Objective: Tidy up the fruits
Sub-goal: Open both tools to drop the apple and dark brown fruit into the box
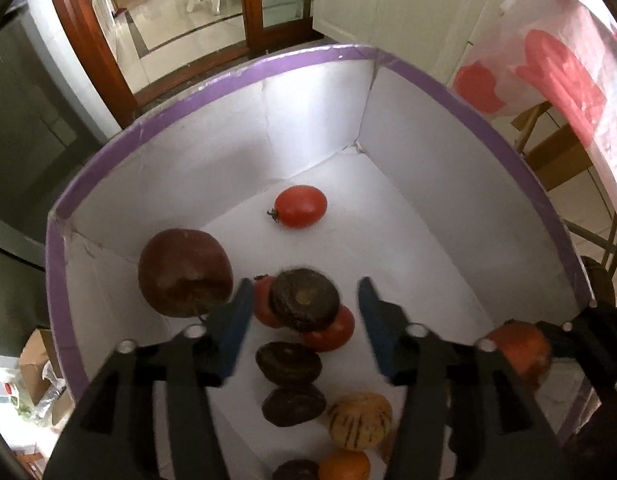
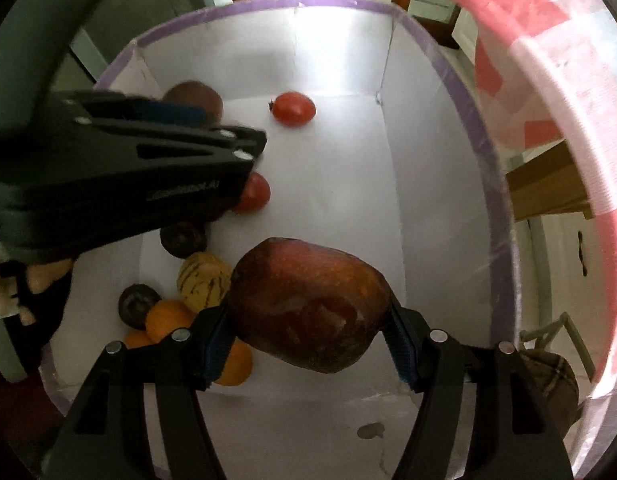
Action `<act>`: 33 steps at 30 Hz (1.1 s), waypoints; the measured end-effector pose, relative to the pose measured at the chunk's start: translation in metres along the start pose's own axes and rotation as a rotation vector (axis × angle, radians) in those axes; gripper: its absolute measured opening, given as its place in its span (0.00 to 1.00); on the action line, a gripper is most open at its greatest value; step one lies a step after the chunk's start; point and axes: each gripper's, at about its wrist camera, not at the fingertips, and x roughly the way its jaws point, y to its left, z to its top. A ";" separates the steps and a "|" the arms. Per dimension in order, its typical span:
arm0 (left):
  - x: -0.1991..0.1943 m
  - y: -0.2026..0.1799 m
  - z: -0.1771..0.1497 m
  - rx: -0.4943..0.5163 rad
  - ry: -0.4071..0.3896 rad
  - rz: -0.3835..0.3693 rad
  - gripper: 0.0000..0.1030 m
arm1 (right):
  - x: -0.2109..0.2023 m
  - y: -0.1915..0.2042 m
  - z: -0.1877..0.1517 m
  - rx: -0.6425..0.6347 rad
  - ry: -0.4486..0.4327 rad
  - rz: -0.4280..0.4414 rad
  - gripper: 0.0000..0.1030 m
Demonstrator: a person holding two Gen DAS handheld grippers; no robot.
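Behind the purple-rimmed box [image 2: 490, 184] you see cupboards and a glass door. Your right gripper [image 2: 308, 336] clamps the red apple [image 2: 308, 308] above the box's near wall, ready to set down. Your left gripper [image 1: 304, 308] hangs with jaws apart over the dark fruit [image 1: 304, 300]. Inside the box I count three tomatoes, four dark fruits, perhaps three oranges, one striped melon [image 2: 204, 280].
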 end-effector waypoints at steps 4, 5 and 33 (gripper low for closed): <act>-0.004 -0.005 -0.002 0.013 -0.019 0.013 0.65 | -0.006 -0.002 -0.001 0.014 -0.031 0.017 0.67; -0.005 -0.005 -0.001 0.015 -0.021 0.014 0.67 | -0.008 -0.003 -0.003 0.019 -0.037 0.022 0.68; -0.046 -0.004 -0.022 -0.020 -0.031 0.028 0.98 | -0.049 -0.016 -0.020 0.129 -0.096 0.017 0.83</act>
